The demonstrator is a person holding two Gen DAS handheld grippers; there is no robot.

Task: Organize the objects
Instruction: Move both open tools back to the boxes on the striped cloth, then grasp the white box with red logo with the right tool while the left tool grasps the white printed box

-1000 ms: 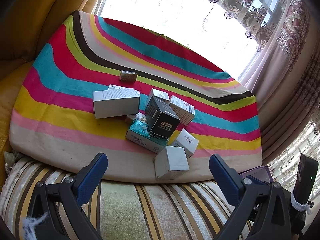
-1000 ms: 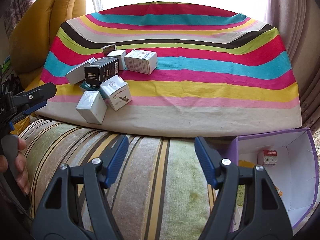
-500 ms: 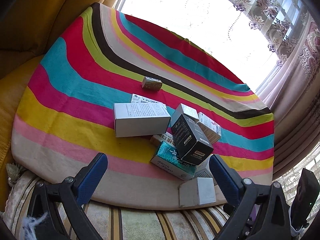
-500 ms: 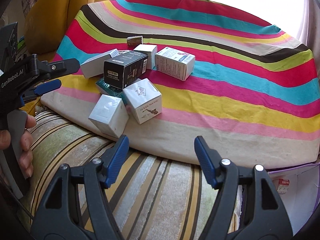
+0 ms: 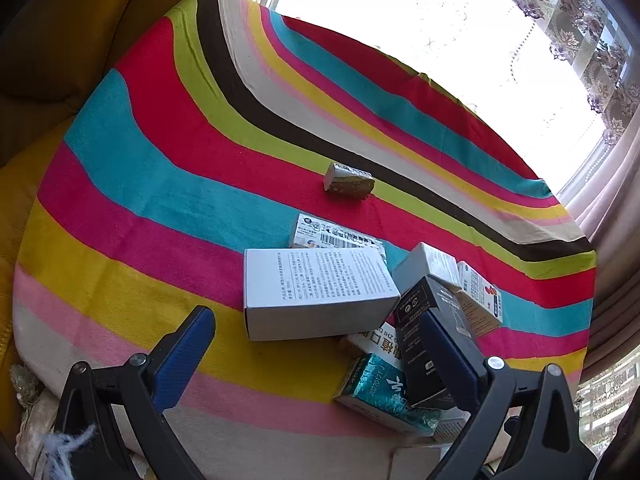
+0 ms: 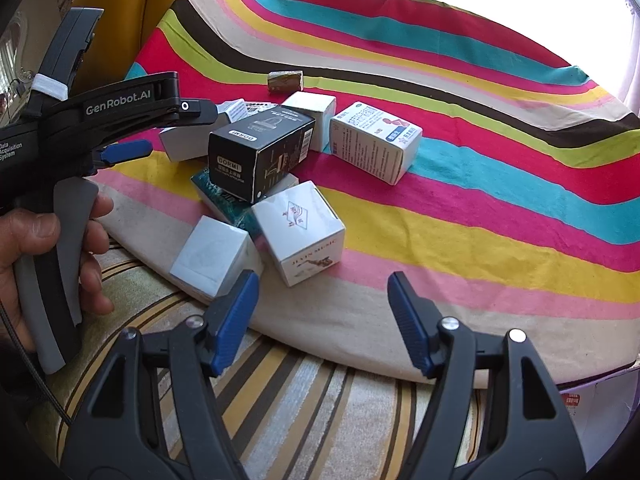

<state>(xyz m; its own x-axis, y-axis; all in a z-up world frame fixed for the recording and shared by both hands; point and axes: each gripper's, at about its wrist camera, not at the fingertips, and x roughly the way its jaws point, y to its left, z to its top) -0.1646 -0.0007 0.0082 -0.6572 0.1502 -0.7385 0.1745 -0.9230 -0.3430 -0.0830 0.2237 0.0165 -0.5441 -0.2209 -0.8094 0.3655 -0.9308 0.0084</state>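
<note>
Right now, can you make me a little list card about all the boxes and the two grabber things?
surface: striped cloth over a cushion
pile: small boxes heaped together near the cloth's front edge
black box: lies on top of the pile, resting on a teal box
biggest box: white box, printed side up
loner: small packet, apart from the pile, farther back
left tool: open, empty, pointed at the white box
right tool: open, empty, just in front of the pile

Home living room: yellow sofa (image 5: 60, 60), rainbow-striped cloth (image 5: 180, 168) over its seat, striped cushion (image 6: 320, 408) at the front, floral lace curtains (image 5: 592, 40) on a bright window.
</note>
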